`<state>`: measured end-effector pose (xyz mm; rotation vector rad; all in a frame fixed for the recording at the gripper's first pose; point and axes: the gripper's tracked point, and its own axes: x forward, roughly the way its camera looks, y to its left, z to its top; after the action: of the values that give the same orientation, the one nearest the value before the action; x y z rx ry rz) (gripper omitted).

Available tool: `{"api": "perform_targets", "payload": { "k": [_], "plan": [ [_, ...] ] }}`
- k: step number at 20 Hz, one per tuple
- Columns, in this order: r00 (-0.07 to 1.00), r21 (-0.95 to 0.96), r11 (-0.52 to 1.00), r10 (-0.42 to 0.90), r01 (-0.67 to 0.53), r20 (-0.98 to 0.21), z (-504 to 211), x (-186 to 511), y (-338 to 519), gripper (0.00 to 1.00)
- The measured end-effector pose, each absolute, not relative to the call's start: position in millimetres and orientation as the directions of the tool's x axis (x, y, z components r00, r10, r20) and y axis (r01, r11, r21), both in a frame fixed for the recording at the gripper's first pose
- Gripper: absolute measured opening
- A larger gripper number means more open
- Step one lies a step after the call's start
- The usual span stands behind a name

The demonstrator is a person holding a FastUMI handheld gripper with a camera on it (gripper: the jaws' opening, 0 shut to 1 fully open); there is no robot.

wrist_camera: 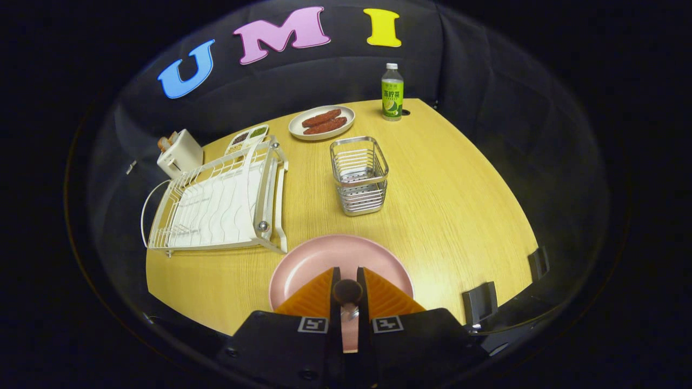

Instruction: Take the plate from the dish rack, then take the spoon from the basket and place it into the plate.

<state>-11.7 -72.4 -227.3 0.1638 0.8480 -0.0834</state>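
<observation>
Spoon sits end-on between our gripper fingers, both pressing it, above pink plate on table. Empty wire basket at 12 o'clock beyond plate; we see white dish rack at 10 o'clock.

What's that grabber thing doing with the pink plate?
A person is holding the gripper, and its fingers are closed on what looks like the dark handle end of the spoon, held right over the pink plate on the wooden table. The dish rack has no plate in it, and the metal basket stands beyond the plate. The spoon isn't let go yet.
</observation>
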Motion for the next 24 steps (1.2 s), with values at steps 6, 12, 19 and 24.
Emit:
{"api": "perform_targets", "payload": {
  "k": [6,12,19,24],
  "plan": [
    [0.628,0.081,0.992,0.004,0.095,-0.778,-251,20,-58,0.2],
    [0.654,0.078,0.997,0.04,0.03,-0.755,-246,17,-54,0.28],
    [0.765,0.148,0.988,0.058,0.049,-0.642,-190,23,-65,0.95],
    [0.862,0.15,0.987,0.032,0.051,-0.506,-126,32,-70,0.99]
  ]
}}
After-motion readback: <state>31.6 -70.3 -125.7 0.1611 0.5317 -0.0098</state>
